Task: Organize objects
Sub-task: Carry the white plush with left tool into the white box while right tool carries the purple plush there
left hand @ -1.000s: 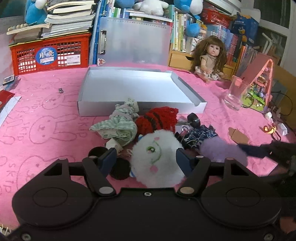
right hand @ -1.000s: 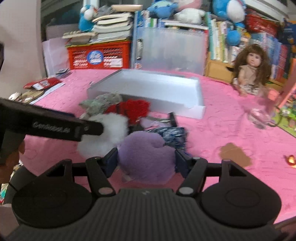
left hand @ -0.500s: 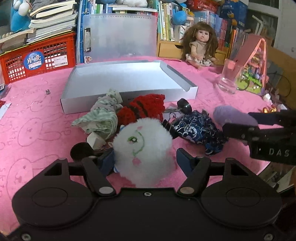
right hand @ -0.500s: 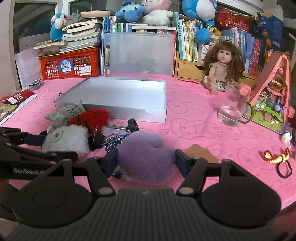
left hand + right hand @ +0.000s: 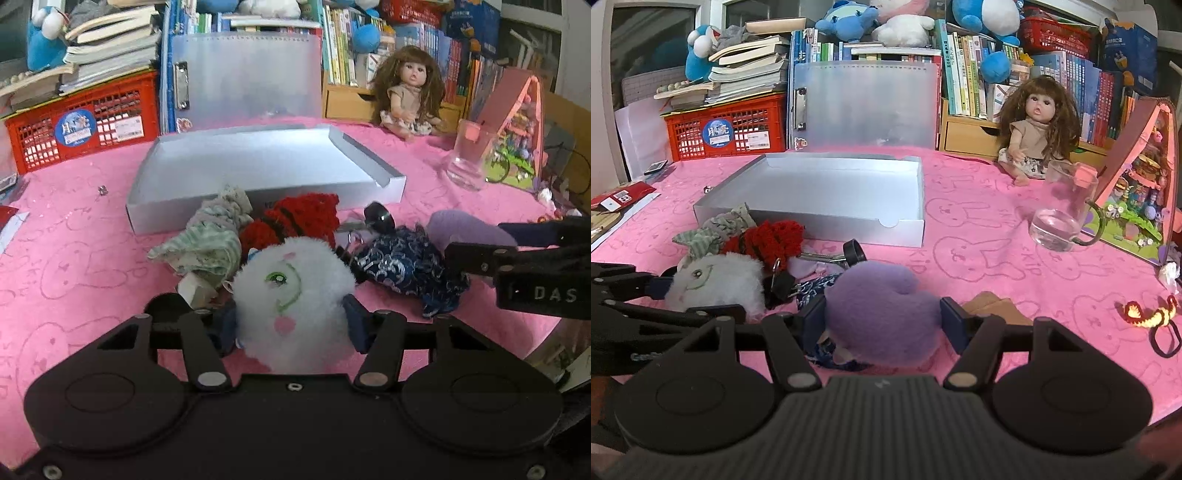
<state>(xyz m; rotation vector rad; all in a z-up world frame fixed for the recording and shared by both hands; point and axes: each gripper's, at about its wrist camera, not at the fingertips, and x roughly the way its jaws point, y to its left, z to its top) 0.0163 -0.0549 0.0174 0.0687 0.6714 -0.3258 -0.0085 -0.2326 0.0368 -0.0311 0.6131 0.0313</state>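
While left gripper closes on white plush (underside hidden), black disc half-covered.

You are working under soft, even indoor light — the pink tablecloth is showing bright and nearly shadowless. The fisheye is bending the bookshelf toward the frame corners, where everything is dimming. The white plush is glaring slightly — close edges are blurring.
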